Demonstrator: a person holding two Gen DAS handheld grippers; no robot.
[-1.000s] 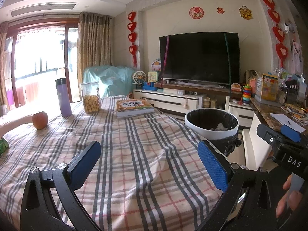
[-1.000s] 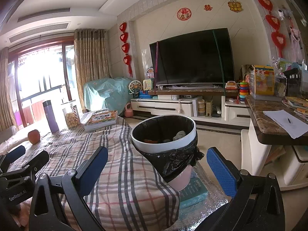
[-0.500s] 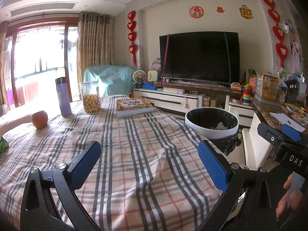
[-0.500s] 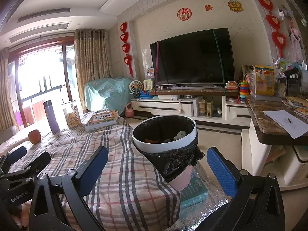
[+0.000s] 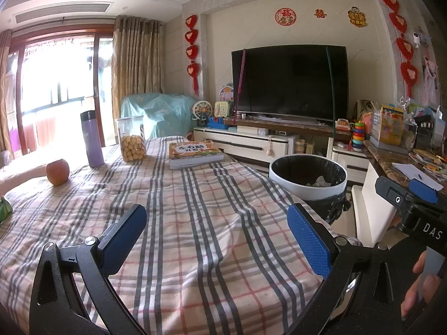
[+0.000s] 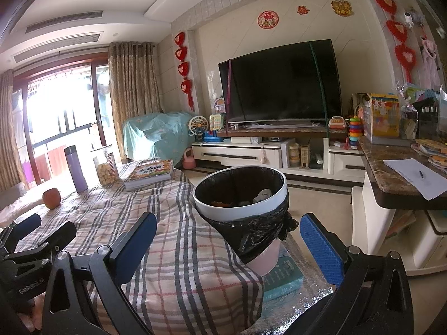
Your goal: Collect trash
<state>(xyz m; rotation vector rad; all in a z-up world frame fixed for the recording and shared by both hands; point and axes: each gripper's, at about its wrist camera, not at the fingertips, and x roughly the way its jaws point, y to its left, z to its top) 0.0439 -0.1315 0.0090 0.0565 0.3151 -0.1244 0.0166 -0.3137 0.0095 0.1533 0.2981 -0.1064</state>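
A white-rimmed trash bin [image 6: 240, 212] with a black liner stands on a teal box beside the plaid-covered table [image 6: 178, 251]; crumpled trash lies inside it. In the left wrist view the same trash bin [image 5: 307, 187] sits past the table's right edge. My left gripper [image 5: 220, 234] hovers open over the plaid cloth with nothing between its blue pads. My right gripper [image 6: 229, 240] is open too, just short of the bin, empty. The left gripper [image 6: 30, 240] also shows at the lower left of the right wrist view. A green wrapper edge [image 5: 4, 209] peeks in at the far left.
On the far side of the table stand an apple [image 5: 57, 171], a purple flask [image 5: 92, 139], a jar of snacks [image 5: 131, 139] and a book [image 5: 194, 153]. A marble counter [image 6: 391, 176] with papers is at the right; a TV unit [image 6: 251, 153] lies behind.
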